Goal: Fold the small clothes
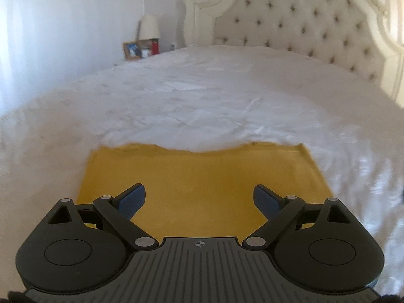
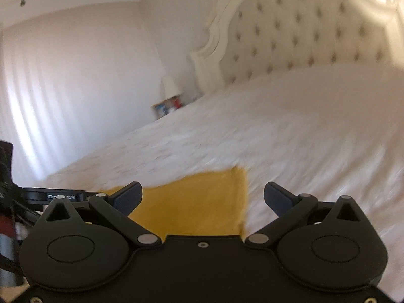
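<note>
A wide bed (image 1: 202, 96) under a rumpled white cover met a cream tufted headboard (image 1: 298, 22). Beside it stood a white lamp (image 1: 149, 26) and framed photos (image 1: 131, 50), against pale, softly daylit walls (image 2: 75, 75).

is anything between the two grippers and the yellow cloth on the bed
Nothing visible is. The left gripper hangs open directly over the yellow cloth, which lies flat on the white bedspread. The right gripper is open too, above the cloth's right edge.
</note>
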